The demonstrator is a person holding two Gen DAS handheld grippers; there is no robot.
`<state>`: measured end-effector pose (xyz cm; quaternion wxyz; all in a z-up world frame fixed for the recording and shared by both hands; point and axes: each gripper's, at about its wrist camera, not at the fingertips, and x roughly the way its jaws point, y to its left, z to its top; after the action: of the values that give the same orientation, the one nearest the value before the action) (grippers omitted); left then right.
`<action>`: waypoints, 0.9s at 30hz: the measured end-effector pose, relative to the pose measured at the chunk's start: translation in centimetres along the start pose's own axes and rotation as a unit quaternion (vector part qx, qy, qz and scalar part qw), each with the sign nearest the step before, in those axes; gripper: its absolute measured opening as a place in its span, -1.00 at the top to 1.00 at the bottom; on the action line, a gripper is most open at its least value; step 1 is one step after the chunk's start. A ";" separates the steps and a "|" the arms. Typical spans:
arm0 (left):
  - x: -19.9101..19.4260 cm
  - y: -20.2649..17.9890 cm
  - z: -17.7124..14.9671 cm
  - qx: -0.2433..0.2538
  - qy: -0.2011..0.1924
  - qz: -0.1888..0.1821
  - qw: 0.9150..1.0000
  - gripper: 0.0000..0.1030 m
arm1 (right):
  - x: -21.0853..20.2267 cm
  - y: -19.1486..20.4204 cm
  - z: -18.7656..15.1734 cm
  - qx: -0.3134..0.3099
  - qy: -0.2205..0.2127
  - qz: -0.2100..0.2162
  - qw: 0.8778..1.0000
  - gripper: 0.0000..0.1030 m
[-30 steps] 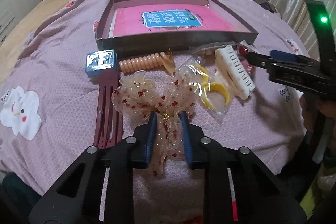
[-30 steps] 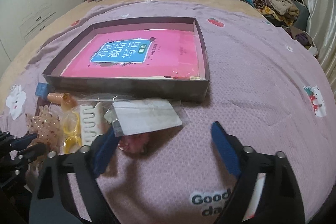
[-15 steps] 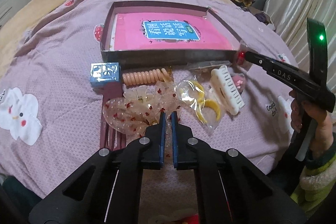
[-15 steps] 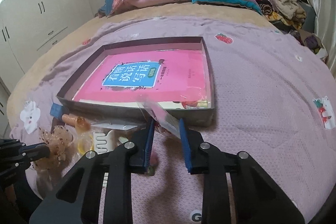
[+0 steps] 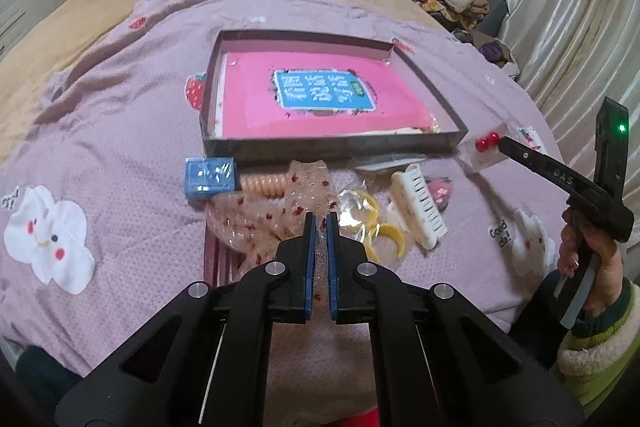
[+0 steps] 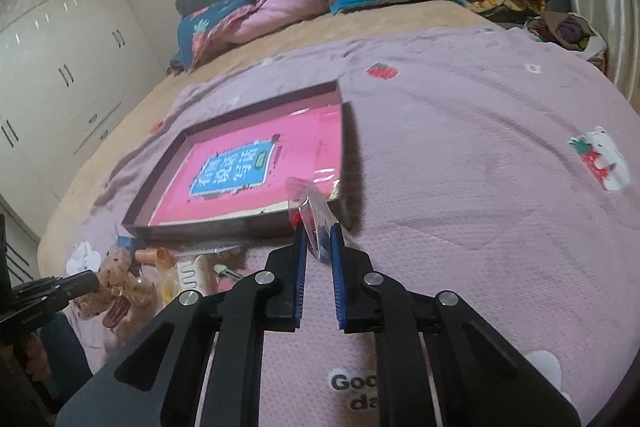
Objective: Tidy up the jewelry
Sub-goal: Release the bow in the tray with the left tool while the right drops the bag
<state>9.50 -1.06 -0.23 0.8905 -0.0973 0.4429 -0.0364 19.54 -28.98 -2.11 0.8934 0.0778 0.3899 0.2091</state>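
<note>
Slippage is the main risk on both sides. The left gripper (image 5: 319, 223), at the lower middle of its own view, is pinched tight on the sheer, red-dotted fabric hair bow (image 5: 264, 223), with only a thin fold between the blue pads; such gauzy cloth could pull free, or drag the peach spiral hair tie (image 5: 266, 183) touching it at centre frame. The right gripper (image 6: 318, 239) has just closed on the small clear plastic packet with red beads (image 6: 310, 215), which stands edgewise between its fingers near the right corner of the shallow grey cardboard tray (image 6: 224, 229). In the left wrist view that packet hangs at the right edge of the frame, clear of the lilac bedspread (image 5: 120, 147). Slick film held by one edge could twist or slide out short of the tray, whose pink book cover (image 5: 320, 95) fills the floor. The soft bedding might also let the tray tilt under any push.
</note>
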 end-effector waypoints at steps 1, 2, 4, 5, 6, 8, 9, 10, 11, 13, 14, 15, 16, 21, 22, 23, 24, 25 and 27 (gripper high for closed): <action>-0.1 0.0 0.2 0.001 -0.002 -0.002 1.000 1.00 | -0.4 -0.2 0.0 0.003 -0.004 -0.001 1.000 0.79; -0.2 -0.1 0.4 0.002 -0.004 -0.003 1.000 1.00 | -1.0 -0.5 0.1 0.007 -0.010 0.000 1.000 0.79; -0.5 -0.4 0.9 0.003 -0.009 -0.005 1.000 1.00 | -2.0 -1.0 0.2 0.017 -0.020 0.001 1.000 0.79; -0.6 -0.4 1.2 0.004 -0.012 -0.006 1.000 1.00 | -2.5 -1.1 0.3 0.021 -0.024 0.003 0.999 0.79; -0.7 -0.5 1.5 0.004 -0.015 -0.008 1.000 1.00 | -2.8 -1.1 0.3 0.023 -0.027 0.005 0.999 0.79; -1.0 -0.4 2.3 0.003 -0.023 -0.009 1.000 1.00 | -3.9 -1.2 0.6 0.026 -0.039 0.011 0.999 0.79; -1.2 -0.4 3.0 0.003 -0.029 -0.008 1.000 1.00 | -4.4 -1.2 0.8 0.026 -0.044 0.012 0.999 0.79; -1.3 -0.2 3.5 0.003 -0.034 -0.007 0.999 1.00 | -4.8 -1.2 1.1 0.027 -0.048 0.015 0.998 0.79; -1.4 -0.1 4.0 0.003 -0.039 -0.006 0.999 1.00 | -5.2 -1.3 1.3 0.028 -0.052 0.016 0.998 0.79; -1.6 0.2 5.3 0.000 -0.054 -0.001 0.999 1.00 | -5.8 -1.3 1.9 0.028 -0.058 0.019 0.998 0.79; -1.6 0.4 6.0 0.000 -0.059 0.000 0.998 1.00 | -6.1 -1.3 2.2 0.027 -0.062 0.018 0.998 0.79; -1.6 0.6 6.6 -0.003 -0.064 0.003 0.998 1.00 | -6.4 -1.4 2.6 0.026 -0.065 0.018 0.997 0.79; -1.4 0.9 7.4 -0.006 -0.069 0.006 0.998 1.00 | -6.5 -1.4 3.0 0.024 -0.068 0.017 0.997 0.79; 0.4 2.3 10.1 -0.019 -0.072 0.017 0.997 1.00 | -6.3 -1.1 4.6 0.023 -0.073 0.017 0.997 0.79; 0.7 2.4 10.4 -0.019 -0.072 0.019 0.997 1.00 | -6.1 -1.0 4.9 0.023 -0.073 0.018 0.997 0.79; 1.3 2.6 10.8 -0.019 -0.072 0.023 0.997 1.00 | -5.7 -0.7 5.2 0.021 -0.071 0.017 0.997 0.79; 1.5 2.8 11.0 -0.018 -0.072 0.025 0.997 1.00 | -5.4 -0.6 5.5 0.020 -0.070 0.017 0.997 0.79; 2.1 2.8 11.4 -0.017 -0.070 0.028 0.997 1.00 | -5.0 -0.3 5.8 0.018 -0.068 0.016 0.997 0.79; 2.9 3.0 11.8 -0.014 -0.068 0.032 0.997 1.00 | -4.2 0.0 6.2 0.019 -0.062 0.019 0.998 0.79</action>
<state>20.59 3.15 3.85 0.9177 -0.0980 0.3850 0.0047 21.47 -30.64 4.90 0.9100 0.1149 0.3361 0.2137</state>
